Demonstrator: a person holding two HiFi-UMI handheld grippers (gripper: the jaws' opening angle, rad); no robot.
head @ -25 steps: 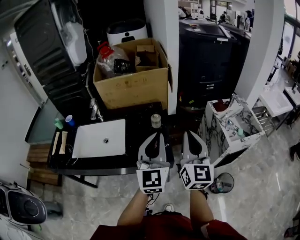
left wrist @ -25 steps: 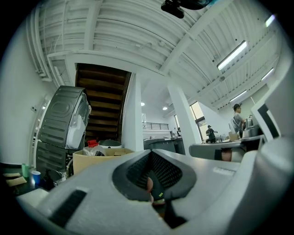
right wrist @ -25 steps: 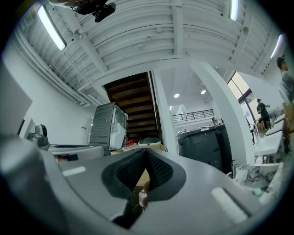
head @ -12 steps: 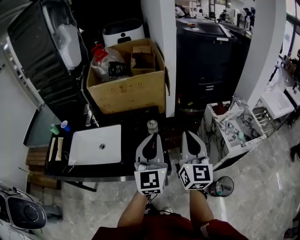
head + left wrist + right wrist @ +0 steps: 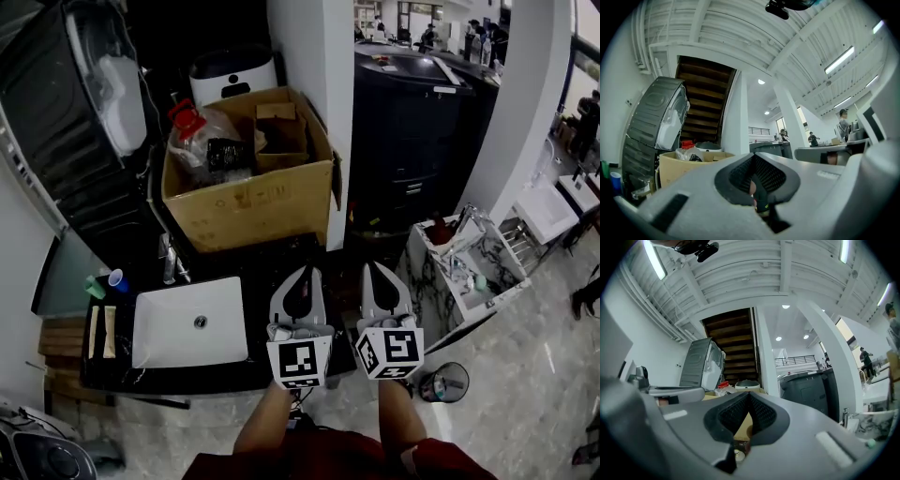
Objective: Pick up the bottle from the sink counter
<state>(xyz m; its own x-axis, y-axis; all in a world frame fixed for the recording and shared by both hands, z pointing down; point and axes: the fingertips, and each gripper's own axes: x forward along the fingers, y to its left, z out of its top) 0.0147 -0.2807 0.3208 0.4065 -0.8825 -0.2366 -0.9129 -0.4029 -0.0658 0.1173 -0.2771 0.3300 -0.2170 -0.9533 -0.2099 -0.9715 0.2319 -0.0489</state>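
Note:
In the head view my two grippers hang side by side over the right end of the dark sink counter (image 5: 234,375). My left gripper (image 5: 302,270) and right gripper (image 5: 374,267) both have their jaws together and nothing is held. The bottle is hidden under the left gripper there. Low in the right gripper view, the gap behind the shut right gripper (image 5: 749,395) shows a small round bottle top (image 5: 737,453). The left gripper (image 5: 753,157) also shows shut in its own view.
A white basin (image 5: 190,323) is set in the counter, with a faucet (image 5: 167,259) behind it and blue (image 5: 116,279) and green (image 5: 97,286) cups at the left. An open cardboard box (image 5: 248,192) stands behind. A white pillar (image 5: 309,103), black cabinet (image 5: 422,122) and marble stand (image 5: 459,267) lie to the right.
The counter, basin and box have slid down and left in the head view. The bottle, seen just ahead of the left gripper before, is now covered by it. Both grippers stay shut.

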